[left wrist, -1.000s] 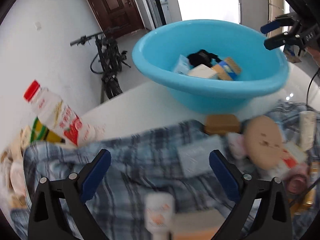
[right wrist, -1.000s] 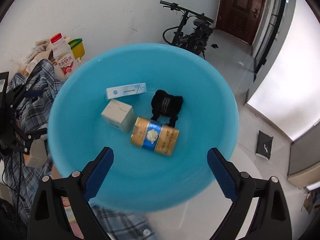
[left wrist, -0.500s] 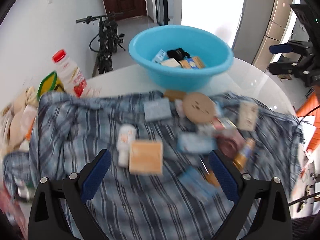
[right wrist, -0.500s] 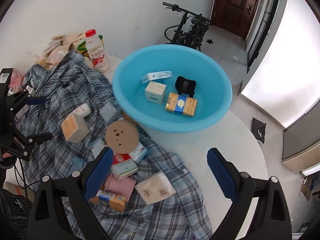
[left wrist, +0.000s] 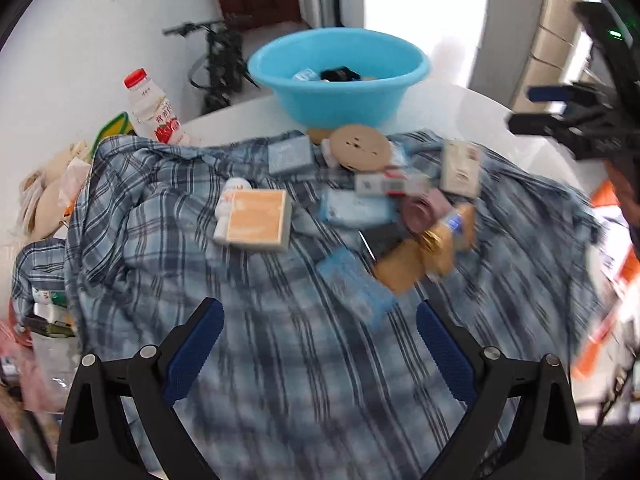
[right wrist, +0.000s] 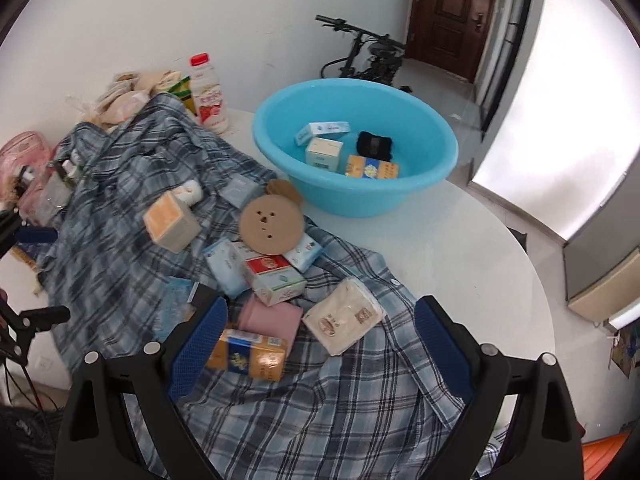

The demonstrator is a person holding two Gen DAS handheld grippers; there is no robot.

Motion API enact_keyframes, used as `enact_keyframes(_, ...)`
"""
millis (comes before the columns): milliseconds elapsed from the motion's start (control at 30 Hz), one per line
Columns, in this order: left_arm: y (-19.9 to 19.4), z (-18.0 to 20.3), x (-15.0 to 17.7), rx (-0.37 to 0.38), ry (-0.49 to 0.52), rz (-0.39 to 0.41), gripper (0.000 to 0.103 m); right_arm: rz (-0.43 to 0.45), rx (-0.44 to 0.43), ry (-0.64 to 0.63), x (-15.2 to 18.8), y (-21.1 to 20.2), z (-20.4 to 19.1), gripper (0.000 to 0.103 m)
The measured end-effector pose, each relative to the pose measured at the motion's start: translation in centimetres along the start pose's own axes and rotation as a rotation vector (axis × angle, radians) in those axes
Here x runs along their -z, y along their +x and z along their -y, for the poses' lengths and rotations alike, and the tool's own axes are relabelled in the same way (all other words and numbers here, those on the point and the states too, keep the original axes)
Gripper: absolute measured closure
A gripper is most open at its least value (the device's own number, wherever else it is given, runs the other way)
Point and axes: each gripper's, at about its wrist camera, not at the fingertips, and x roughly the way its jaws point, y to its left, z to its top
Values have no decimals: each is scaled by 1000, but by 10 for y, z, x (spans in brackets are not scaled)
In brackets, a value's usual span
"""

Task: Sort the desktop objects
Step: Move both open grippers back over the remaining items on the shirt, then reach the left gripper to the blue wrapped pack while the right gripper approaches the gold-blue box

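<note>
- Grippers, left (left wrist: pixel 318 344) and right (right wrist: pixel 318 340), are spread wide and empty.
- Neighbouring boxes (right wrist: pixel 272 278) could be knocked aside, being packed close.
- Loose shirt (right wrist: pixel 320 392) could be pinched with a box.

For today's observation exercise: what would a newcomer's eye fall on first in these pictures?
The bright blue basin at the table's far side, holding a few small boxes. Then the blue plaid shirt spread before it, littered with packets around a round cardboard disc. A red-capped drink bottle stands behind.

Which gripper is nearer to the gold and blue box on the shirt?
Right. The gold and blue box lies beside the right gripper; from the left gripper it lies farther ahead.
</note>
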Motion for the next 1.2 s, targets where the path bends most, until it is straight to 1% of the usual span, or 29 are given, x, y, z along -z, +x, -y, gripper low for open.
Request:
enact_keyframes(67, 23, 2, 0, -10, -40, 37, 4, 27, 5, 27, 11, 13, 0, 9)
enact_keyframes(200, 57, 1, -3, 49, -110, 48, 4, 44, 18, 108, 30, 39, 3, 9)
enact_keyframes(300, 67, 1, -3, 25, -121, 78, 4, 45, 7, 147, 45, 53, 1, 9)
enact_keyframes(333, 71, 2, -2, 28, -120, 77, 4, 46, 14, 153, 49, 57, -1, 9)
enact_keyframes(400, 74, 3, 4, 54, -115, 41, 4, 29, 38, 164, 59, 63, -5, 9)
enact_keyframes(433, 72, 3, 10, 73, -103, 27, 4, 16, 36, 166, 65, 63, -7, 9)
enact_keyframes(467, 69, 4, 18, 72, -89, 23, 4, 3, 29, 161, 72, 61, -9, 9)
enact_keyframes(533, 62, 5, 36, 37, -53, 27, 4, -1, 69, 153, 88, 52, -12, 9)
enact_keyframes(600, 57, 4, 52, 15, -43, 25, 4, 22, 121, 153, 103, 40, -12, 9)
enact_keyframes(633, 55, 4, 59, 15, -46, 19, 4, 43, 140, 166, 109, 32, -11, 9)
enact_keyframes(667, 52, 3, 65, 23, -51, 20, 4, 72, 146, 188, 114, 26, -9, 9)
enact_keyframes(733, 42, 2, 72, 39, -66, 48, 4, 131, 129, 252, 122, 13, -3, 9)
enact_keyframes(800, 32, 4, 72, 41, -71, 69, 4, 151, 90, 296, 123, 5, 4, 8)
enact_keyframes(833, 27, 5, 69, 58, -73, 70, 4, 144, 77, 300, 121, 4, 6, 7)
enact_keyframes(867, 23, 7, 66, 74, -76, 66, 4, 131, 82, 292, 117, 3, 6, 7)
enact_keyframes(967, 22, 14, 59, 135, -66, -15, 4, 111, 136, 215, 102, 0, -5, 7)
enact_keyframes(1000, 25, 17, 60, 131, -63, -33, 4, 103, 147, 188, 99, -1, -10, 7)
enact_keyframes(1100, 40, 33, 74, 74, -13, -62, 4, 119, 179, 147, 96, 3, -21, 6)
enact_keyframes(1200, 52, 49, 93, 47, 43, -96, 4, 143, 167, 206, 103, 18, -22, 6)
